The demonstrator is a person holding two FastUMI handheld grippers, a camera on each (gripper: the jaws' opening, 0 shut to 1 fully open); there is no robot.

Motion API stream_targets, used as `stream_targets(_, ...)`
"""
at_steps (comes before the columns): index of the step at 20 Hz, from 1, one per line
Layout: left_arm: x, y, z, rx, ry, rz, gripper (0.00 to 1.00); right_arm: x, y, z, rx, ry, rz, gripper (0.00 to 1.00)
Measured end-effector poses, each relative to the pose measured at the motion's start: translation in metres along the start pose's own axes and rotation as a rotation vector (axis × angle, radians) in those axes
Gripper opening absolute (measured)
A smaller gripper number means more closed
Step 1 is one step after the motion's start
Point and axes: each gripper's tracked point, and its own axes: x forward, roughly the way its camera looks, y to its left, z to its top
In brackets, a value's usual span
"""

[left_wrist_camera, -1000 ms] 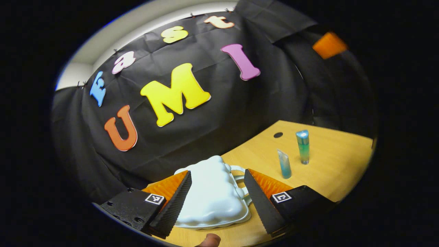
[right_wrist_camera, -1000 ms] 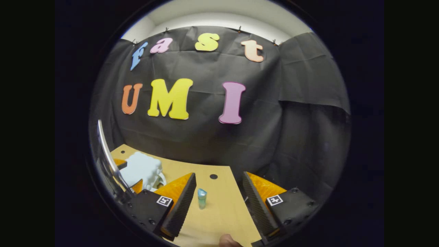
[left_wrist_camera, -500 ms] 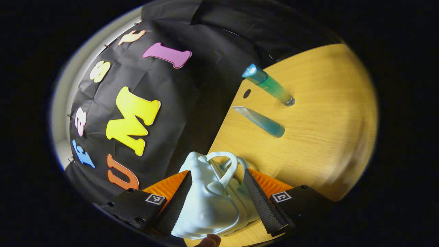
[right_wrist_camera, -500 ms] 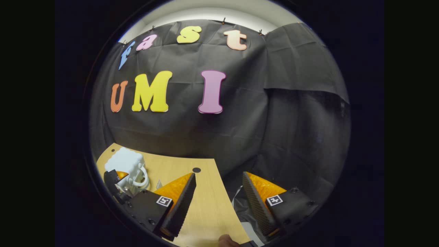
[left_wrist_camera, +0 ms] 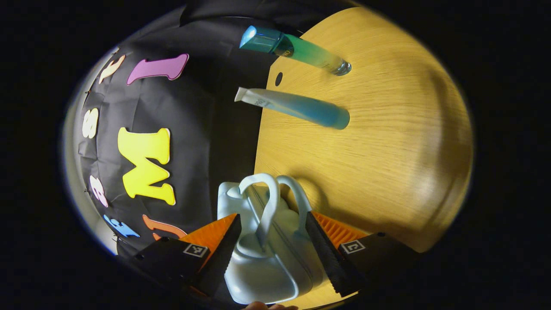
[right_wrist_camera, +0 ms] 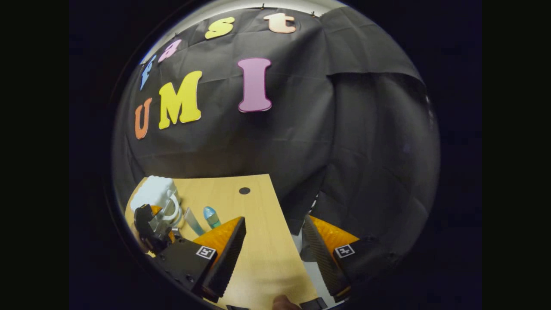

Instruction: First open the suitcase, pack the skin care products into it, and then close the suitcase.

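A small white bumpy suitcase (left_wrist_camera: pixel 267 258) with two loop handles (left_wrist_camera: pixel 269 193) sits closed between the fingers of my left gripper (left_wrist_camera: pixel 272 219). That gripper is open and straddles the case, rolled about a quarter turn. Farther along the wooden table (left_wrist_camera: pixel 387 150) stand a blue-green bottle (left_wrist_camera: pixel 301 51) and a pale blue tube (left_wrist_camera: pixel 297 107). In the right gripper view the suitcase (right_wrist_camera: pixel 155 193), the left gripper (right_wrist_camera: pixel 148 219), the tube (right_wrist_camera: pixel 192 221) and the bottle (right_wrist_camera: pixel 211 216) are at the far left. My right gripper (right_wrist_camera: pixel 273 221) hangs open over the table's right edge, holding nothing.
A round cable hole (right_wrist_camera: pixel 244 190) marks the table's back right corner. The black cloth wall closes the back. Off the table's right edge (right_wrist_camera: pixel 286 232) there is a drop to a darker floor area. A fingertip (right_wrist_camera: pixel 282 301) shows at the bottom.
My left gripper has rolled about a quarter turn and moved in around the suitcase, whose handles now face it. The right gripper has swung, bringing tube and bottle into its view.
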Motion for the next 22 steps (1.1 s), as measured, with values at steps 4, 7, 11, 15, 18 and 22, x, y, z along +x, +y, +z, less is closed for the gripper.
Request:
stream_targets(4, 0.0, 0.009, 0.0, 0.036, 0.023, 0.034, 0.67, 0.009, -0.002, -0.009, -0.02, 0.03, 0.036, 0.82)
stream_targets(7, 0.004, 0.013, -0.001, 0.047, 0.022, 0.03, 0.52, 0.01, 0.003, -0.014, -0.037, 0.039, 0.059, 0.82)
stream_targets(11, 0.006, 0.008, 0.0, 0.052, 0.027, -0.026, 0.3, 0.004, 0.009, -0.016, -0.055, 0.043, 0.059, 0.81)
stream_targets(15, 0.002, 0.011, 0.003, 0.034, 0.016, -0.025, 0.14, -0.01, 0.019, -0.01, -0.087, 0.014, 0.037, 0.81)
stream_targets(18, -0.001, 0.015, 0.001, -0.007, -0.005, -0.028, 0.08, -0.026, 0.028, -0.006, -0.087, 0.002, 0.009, 0.81)
stream_targets(22, -0.009, 0.035, -0.003, -0.101, -0.038, -0.026, 0.03, -0.045, 0.046, 0.013, -0.096, -0.05, -0.025, 0.81)
